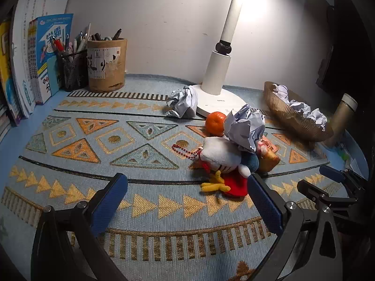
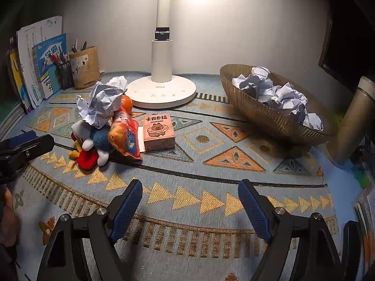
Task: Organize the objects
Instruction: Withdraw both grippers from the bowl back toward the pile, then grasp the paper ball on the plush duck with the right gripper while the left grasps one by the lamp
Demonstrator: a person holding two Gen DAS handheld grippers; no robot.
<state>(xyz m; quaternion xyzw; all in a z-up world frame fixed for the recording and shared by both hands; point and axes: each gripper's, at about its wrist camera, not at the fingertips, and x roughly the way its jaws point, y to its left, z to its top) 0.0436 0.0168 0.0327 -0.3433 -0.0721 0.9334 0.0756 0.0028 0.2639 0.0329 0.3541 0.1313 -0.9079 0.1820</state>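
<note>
Now, your status:
left gripper [image 1: 187, 201]: spread, holding nothing
right gripper [image 2: 190, 201]: spread, holding nothing
paper [image 1: 245, 126]: atop plush [image 1: 222, 154], mid-mat [image 1: 145, 210]
bowl [image 2: 255, 110]: mat's right edge

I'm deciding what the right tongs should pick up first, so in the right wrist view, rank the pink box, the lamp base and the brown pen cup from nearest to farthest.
From the right tongs:
1. Pink box, just ahead, slightly left.
2. Lamp base, straight behind the box.
3. Pen cup, far back left by the wall.
</note>
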